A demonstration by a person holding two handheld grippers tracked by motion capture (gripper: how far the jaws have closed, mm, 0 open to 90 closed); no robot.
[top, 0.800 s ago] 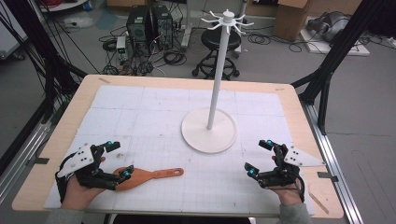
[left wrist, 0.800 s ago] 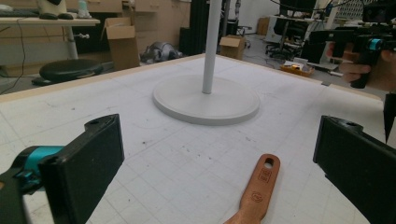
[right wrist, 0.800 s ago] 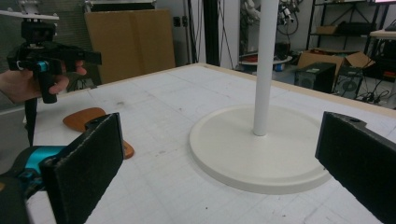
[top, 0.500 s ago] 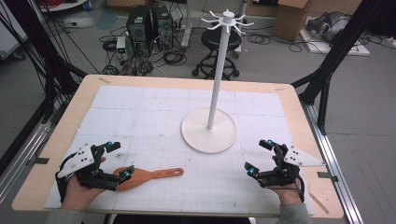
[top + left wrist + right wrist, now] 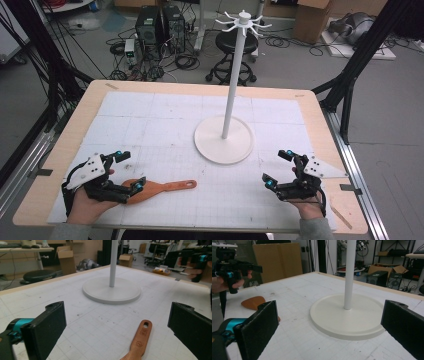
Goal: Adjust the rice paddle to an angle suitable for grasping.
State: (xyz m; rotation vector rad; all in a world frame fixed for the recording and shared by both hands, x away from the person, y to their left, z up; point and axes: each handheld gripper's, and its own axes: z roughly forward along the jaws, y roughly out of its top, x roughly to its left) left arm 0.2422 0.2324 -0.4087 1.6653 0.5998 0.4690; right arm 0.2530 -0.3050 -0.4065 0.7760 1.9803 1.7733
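An orange-brown wooden spatula lies flat on the white mat near the front left, its handle pointing right. My left gripper hovers over the blade end, jaws wide open. In the left gripper view the spatula handle runs between the two pads without touching either, and my left gripper stands open around it. My right gripper is open at the front right, nothing between its fingers. The right gripper view looks past my right gripper at the spatula blade on the left.
A white hook stand rises from a round base at the mat's middle, between and beyond both grippers; its base lies just ahead of the right gripper. A wooden table edge frames the mat. Black frame struts stand at both sides.
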